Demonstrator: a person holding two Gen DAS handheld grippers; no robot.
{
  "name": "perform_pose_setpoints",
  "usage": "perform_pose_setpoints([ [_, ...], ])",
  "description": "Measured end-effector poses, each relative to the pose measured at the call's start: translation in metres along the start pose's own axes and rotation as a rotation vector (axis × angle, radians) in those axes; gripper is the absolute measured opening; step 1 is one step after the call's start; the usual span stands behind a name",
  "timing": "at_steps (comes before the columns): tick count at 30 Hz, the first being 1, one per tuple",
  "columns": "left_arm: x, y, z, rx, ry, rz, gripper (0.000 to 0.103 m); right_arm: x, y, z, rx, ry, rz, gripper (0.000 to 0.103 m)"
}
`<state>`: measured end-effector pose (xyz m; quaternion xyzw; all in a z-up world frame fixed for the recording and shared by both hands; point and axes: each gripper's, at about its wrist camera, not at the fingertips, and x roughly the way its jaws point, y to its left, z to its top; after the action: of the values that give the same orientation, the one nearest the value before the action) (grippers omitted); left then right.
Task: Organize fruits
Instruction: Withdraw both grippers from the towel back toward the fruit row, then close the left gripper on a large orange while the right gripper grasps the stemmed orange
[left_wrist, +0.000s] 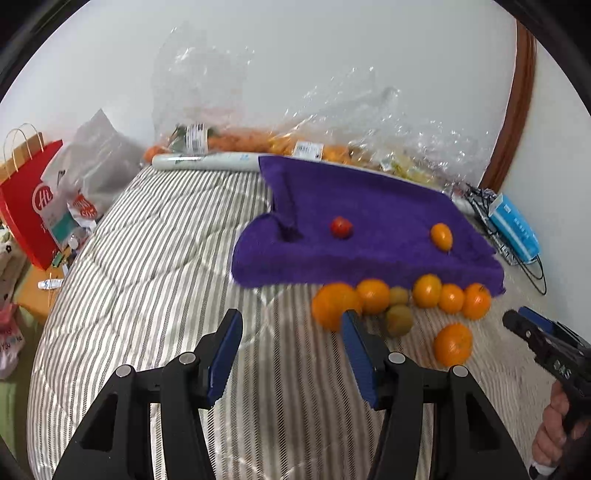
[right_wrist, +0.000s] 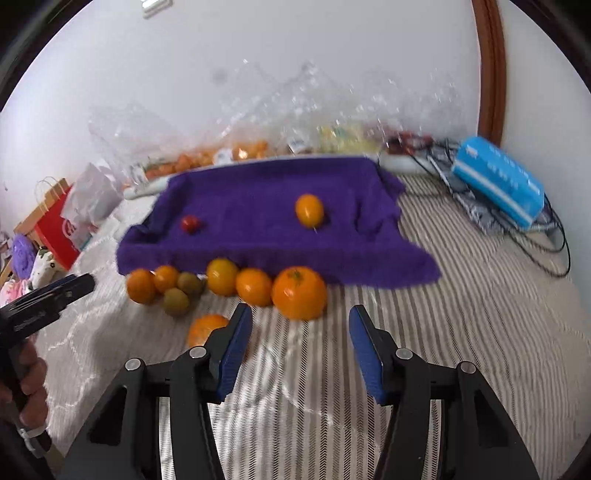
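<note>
I'm seeing two fruits (left_wrist: 341, 227) lying on the towel (left_wrist: 369, 206) mid-frame, a fruit row (left_wrist: 400, 297) sitting just below its edge, bags (left_wrist: 295, 147) lying behind.

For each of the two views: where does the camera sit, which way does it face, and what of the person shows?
Left wrist: on the left gripper, looking down across the striped bedding at the purple towel; the right gripper and hand show at right.
Right wrist: on the right gripper, facing the same towel; the left gripper and hand show at left.
Shared: towel, small red tomato, loose oranges.
</note>
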<state>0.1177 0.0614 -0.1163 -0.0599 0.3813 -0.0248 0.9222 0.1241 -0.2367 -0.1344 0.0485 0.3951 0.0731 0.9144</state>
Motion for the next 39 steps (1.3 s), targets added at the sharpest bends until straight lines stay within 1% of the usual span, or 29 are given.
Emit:
perform_pose_setpoints([
  [1, 0.001, 0.001, -0.002, 0.000, 0.004, 0.001, 0.053, 0.003, -0.001, -0.001, 0.005, 0.004, 0.000, 0.049],
  [7, 0.028, 0.005, -0.005, -0.028, 0.063, -0.022, 0.053, 0.024, -0.009, 0.002, 0.028, 0.036, 0.020, 0.049],
  [12, 0.042, 0.002, -0.007, -0.007, 0.100, -0.031, 0.053, 0.043, -0.003, 0.004, -0.029, 0.043, -0.001, 0.049],
  [16, 0.048, 0.005, -0.011, 0.010, 0.123, -0.024, 0.053, 0.058, 0.001, 0.007, -0.069, 0.055, -0.007, 0.049],
  [19, 0.047, 0.005, -0.012, 0.035, 0.116, -0.024, 0.053, 0.067, -0.001, 0.012, -0.071, 0.079, -0.001, 0.049],
  [21, 0.046, 0.005, -0.011, 0.029, 0.116, -0.029, 0.053, 0.070, -0.001, 0.014, -0.068, 0.077, 0.000, 0.049],
  [22, 0.046, 0.005, -0.011, 0.024, 0.114, -0.045, 0.052, 0.071, -0.001, 0.015, -0.071, 0.077, 0.000, 0.047],
  [23, 0.044, 0.005, -0.012, 0.016, 0.111, -0.067, 0.051, 0.072, -0.001, 0.016, -0.074, 0.079, 0.002, 0.044],
  [26, 0.038, 0.002, -0.010, 0.023, 0.091, -0.110, 0.050, 0.070, -0.003, 0.015, -0.079, 0.075, 0.003, 0.044],
  [29, 0.034, -0.009, -0.006, 0.060, 0.058, -0.120, 0.050, 0.062, -0.008, 0.011, -0.090, 0.055, 0.002, 0.043],
  [32, 0.042, -0.021, 0.000, 0.082, 0.066, -0.122, 0.050, 0.057, -0.014, 0.007, -0.091, 0.049, -0.005, 0.043],
  [35, 0.057, -0.027, 0.005, 0.086, 0.084, -0.101, 0.050, 0.057, -0.020, 0.005, -0.076, 0.074, -0.003, 0.043],
  [37, 0.063, -0.028, 0.007, 0.074, 0.081, -0.128, 0.050, 0.056, -0.018, 0.004, -0.082, 0.066, -0.015, 0.043],
  [38, 0.067, -0.030, 0.008, 0.076, 0.089, -0.123, 0.050, 0.055, -0.016, 0.004, -0.096, 0.061, -0.014, 0.043],
  [39, 0.070, -0.032, 0.007, 0.080, 0.098, -0.110, 0.047, 0.056, -0.015, 0.003, -0.102, 0.064, 0.002, 0.043],
])
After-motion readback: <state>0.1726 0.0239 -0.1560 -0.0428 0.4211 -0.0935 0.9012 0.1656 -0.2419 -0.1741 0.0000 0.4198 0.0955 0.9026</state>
